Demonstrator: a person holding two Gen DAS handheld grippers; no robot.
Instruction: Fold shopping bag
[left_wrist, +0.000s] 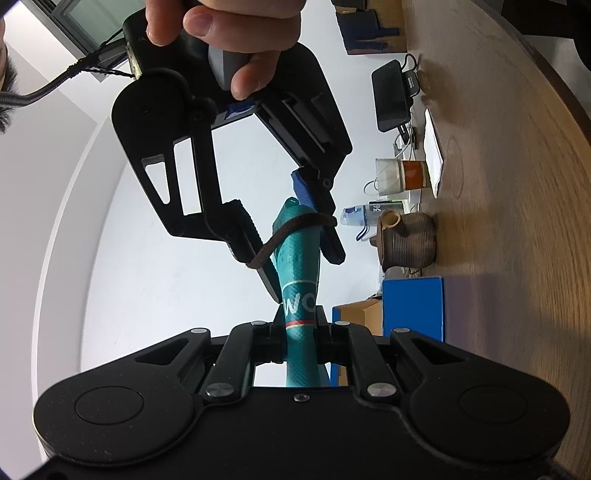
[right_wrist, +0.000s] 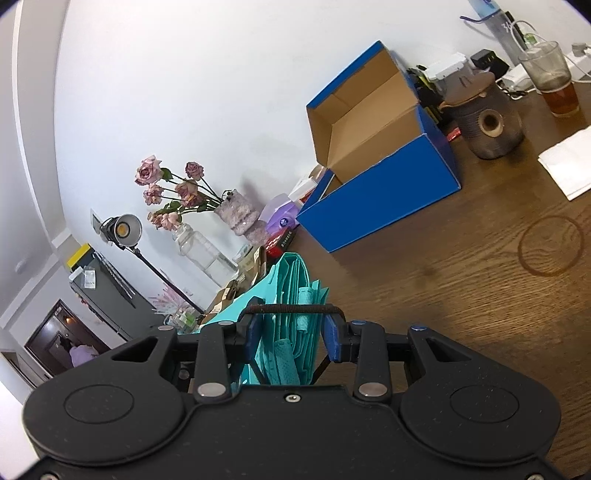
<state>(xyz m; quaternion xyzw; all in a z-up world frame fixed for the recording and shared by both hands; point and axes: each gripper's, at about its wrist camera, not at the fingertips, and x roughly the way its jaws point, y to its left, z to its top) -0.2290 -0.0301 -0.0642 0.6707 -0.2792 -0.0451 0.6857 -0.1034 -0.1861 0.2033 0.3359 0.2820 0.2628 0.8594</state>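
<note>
Bag (left_wrist: 300, 258), already rolled, is being clenched by left gripper (left_wrist: 300, 328); cord (left_wrist: 291, 227) is being stretched around it across right gripper's (right_wrist: 291, 332) parted fingers, tying unfinished.

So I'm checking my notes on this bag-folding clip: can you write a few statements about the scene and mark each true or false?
1. The left claw is clamped on the folded teal bag. True.
2. A dark elastic cord is stretched across the right claw's fingers. True.
3. The blue box is closed. False: it is open and looks empty inside.
4. The glass is empty. False: it holds amber liquid.
5. The folded bag lies flat on the table. False: it is held up.
</note>
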